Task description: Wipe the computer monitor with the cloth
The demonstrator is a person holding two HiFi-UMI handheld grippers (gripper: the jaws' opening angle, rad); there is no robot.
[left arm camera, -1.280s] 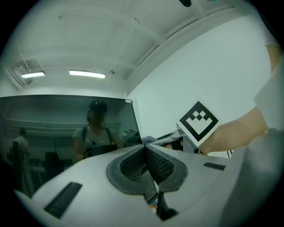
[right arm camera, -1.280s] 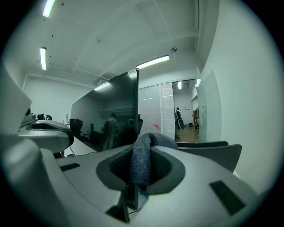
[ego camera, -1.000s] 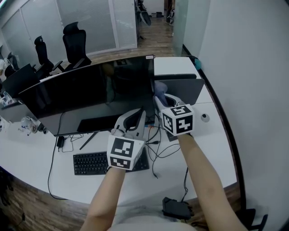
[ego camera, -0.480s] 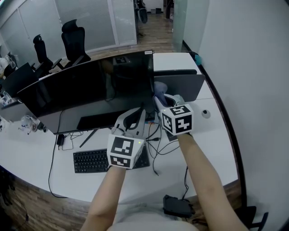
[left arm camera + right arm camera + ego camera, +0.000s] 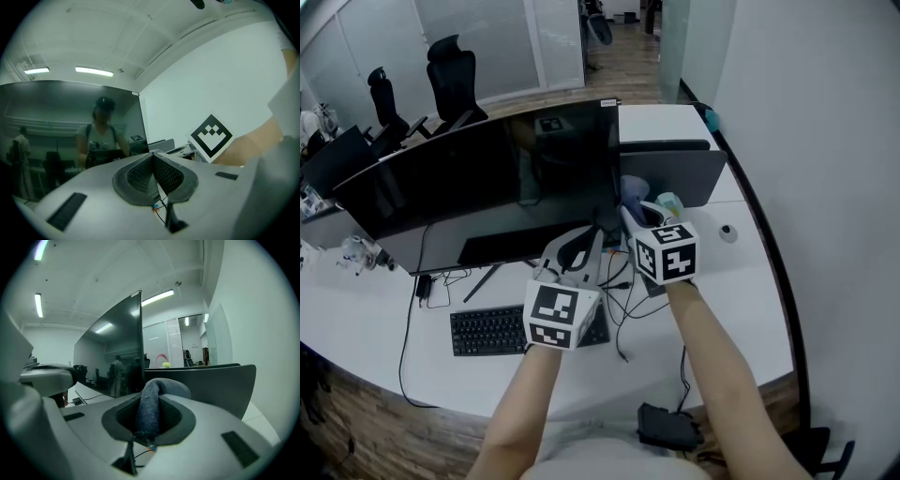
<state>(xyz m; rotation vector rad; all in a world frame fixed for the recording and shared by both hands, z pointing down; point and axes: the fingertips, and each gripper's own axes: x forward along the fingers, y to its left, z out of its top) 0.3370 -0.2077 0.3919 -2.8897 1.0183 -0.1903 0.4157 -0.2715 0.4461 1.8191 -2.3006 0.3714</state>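
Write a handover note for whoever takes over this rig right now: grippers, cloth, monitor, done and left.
Left gripper: fingers shut on nothing, held over the keyboard in front of the monitor.
Right gripper: fingers shut on the grey cloth, raised beside the monitor's right edge; no contact with the screen shows.
Done: cloth is in hand.
Left: bring the cloth onto the screen and wipe across it. The pictures do not show whether any of it has been wiped.
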